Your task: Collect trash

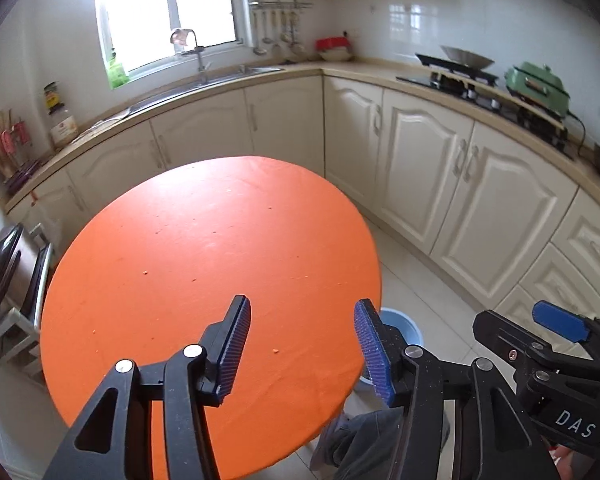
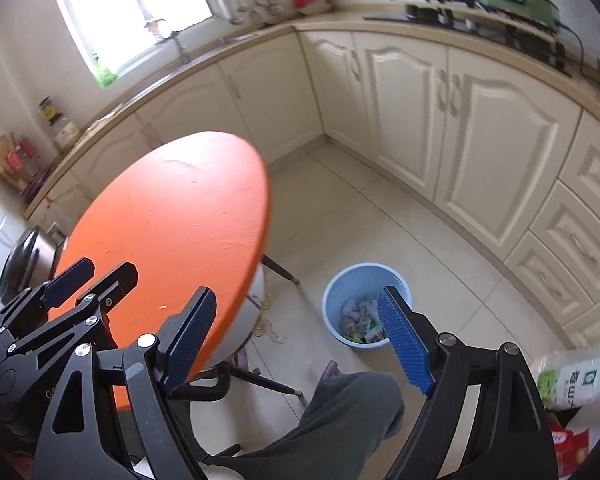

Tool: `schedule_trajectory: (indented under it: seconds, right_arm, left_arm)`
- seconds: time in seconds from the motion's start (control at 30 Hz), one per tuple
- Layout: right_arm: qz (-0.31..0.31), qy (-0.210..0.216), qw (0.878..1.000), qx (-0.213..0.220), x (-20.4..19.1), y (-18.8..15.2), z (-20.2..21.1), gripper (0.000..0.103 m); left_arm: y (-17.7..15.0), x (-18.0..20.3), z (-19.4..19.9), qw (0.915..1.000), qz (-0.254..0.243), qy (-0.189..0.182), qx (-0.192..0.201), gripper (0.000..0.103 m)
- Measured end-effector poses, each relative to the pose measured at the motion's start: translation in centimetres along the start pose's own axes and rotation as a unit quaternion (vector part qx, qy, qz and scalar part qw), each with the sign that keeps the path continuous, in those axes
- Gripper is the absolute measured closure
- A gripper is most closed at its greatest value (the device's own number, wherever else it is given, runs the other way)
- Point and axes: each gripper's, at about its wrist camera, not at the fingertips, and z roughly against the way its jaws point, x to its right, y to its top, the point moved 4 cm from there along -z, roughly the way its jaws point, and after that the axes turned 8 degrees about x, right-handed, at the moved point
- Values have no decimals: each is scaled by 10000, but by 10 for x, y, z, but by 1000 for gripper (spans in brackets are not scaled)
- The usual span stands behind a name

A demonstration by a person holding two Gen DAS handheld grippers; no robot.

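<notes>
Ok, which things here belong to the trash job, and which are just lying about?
Job:
blue bin on the floor
wrappers in it
crumbs on the orange table
left gripper and right gripper, jaws open

Lying about:
green cooker
wok
white bag

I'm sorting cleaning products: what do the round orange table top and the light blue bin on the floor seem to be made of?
Round orange table top: probably a matte fabric or vinyl cover, judging by faint creases and no glare. Light blue bin: likely smooth moulded plastic, with an even colour and thin rolled rim.
</notes>
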Motion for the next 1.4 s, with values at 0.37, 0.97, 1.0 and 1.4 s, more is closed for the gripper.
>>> schedule_trajectory:
  seconds: [0.37, 0.97, 1.0, 1.4]
  right_arm:
    - [634, 255, 9924, 1024, -59, 0, 68, 4]
    - [473, -383, 9787, 1960, -59, -9, 131, 0]
    - [463, -424, 9783, 1973, -60, -10, 132, 0]
    - [448, -482, 9786, 1952, -50, -18, 138, 0]
  left_arm:
    - [-74, -10, 149, 9896, 585, 651, 1141, 47]
    - [-184, -2, 246, 9851, 610, 527, 1518, 37]
    - [-181, -2, 244, 9851, 622, 499, 1527, 37]
    - [-149, -23, 215, 9858, 526, 351, 1554, 37]
